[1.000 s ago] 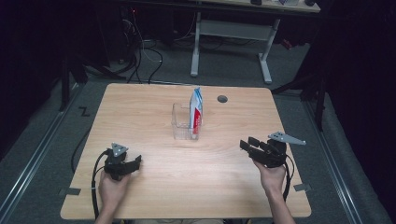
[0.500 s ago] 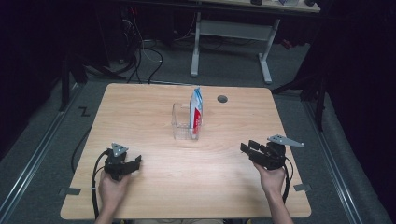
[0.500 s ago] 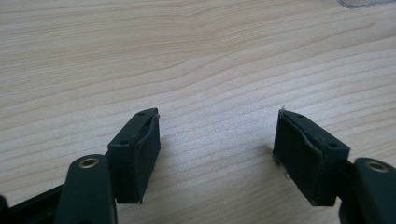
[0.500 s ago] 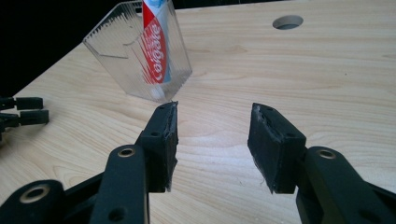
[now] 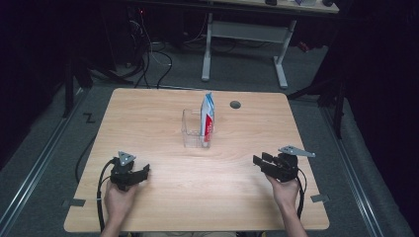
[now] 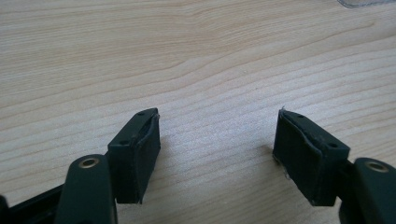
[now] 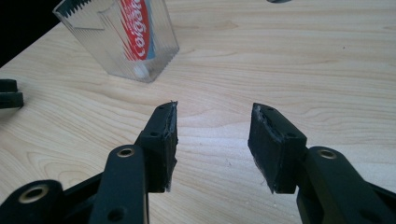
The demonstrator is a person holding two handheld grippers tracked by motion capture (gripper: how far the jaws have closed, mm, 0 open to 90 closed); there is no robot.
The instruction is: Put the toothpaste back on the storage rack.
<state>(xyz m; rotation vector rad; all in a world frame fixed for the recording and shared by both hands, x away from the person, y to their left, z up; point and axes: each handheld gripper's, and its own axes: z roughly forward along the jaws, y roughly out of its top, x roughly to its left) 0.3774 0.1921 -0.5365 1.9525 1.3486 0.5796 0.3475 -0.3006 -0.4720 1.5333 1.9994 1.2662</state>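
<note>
A clear plastic cup (image 5: 192, 129) stands near the middle of the wooden table (image 5: 148, 113), with a red, white and blue toothpaste tube (image 5: 207, 118) upright in it. In the right gripper view the cup (image 7: 126, 42) and the tube (image 7: 136, 28) sit at the upper left. My left gripper (image 5: 143, 171) rests low over the table's near left part, open, nothing between its jaws (image 6: 217, 135). My right gripper (image 5: 259, 162) hovers over the near right part, open and empty (image 7: 212, 126), pointing left toward the cup.
A small dark round hole (image 5: 235, 104) lies in the table behind the cup. Beyond the far edge stands a white desk frame (image 5: 244, 44) with cables on the grey floor. Bare wood spreads between both grippers and the cup.
My right gripper has sunk a little toward the table. The left gripper, the cup and the tube have kept their places.
</note>
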